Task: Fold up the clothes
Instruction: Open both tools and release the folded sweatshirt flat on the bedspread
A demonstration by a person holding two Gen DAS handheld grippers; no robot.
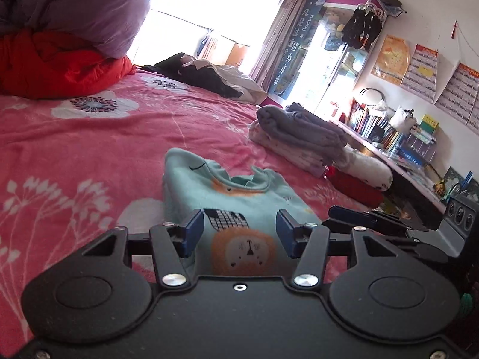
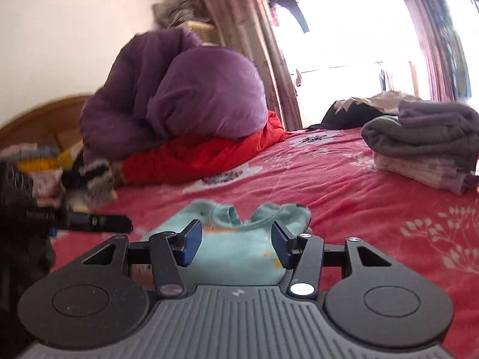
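A folded teal top [image 1: 239, 197] with an orange lion print lies flat on the pink floral bedsheet [image 1: 89, 149]. My left gripper [image 1: 239, 233] hovers over its near edge, open, with nothing between its blue pads [image 1: 191, 233]. In the right wrist view the same teal top [image 2: 233, 251] lies just ahead, collar facing away. My right gripper [image 2: 236, 243] is open above it, with nothing between its pads. The two grippers are side by side: the right gripper's fingers [image 1: 347, 214] show at the left view's right edge, and the left gripper's fingers [image 2: 98, 223] at the right view's left edge.
A stack of folded clothes with a grey one on top [image 1: 299, 131] [image 2: 419, 137] sits further along the bed. A purple duvet on a red quilt [image 2: 179, 104] is piled at the headboard. Dark clothes [image 1: 203, 74] lie by the window. A desk with books [image 1: 389, 140] runs beside the bed.
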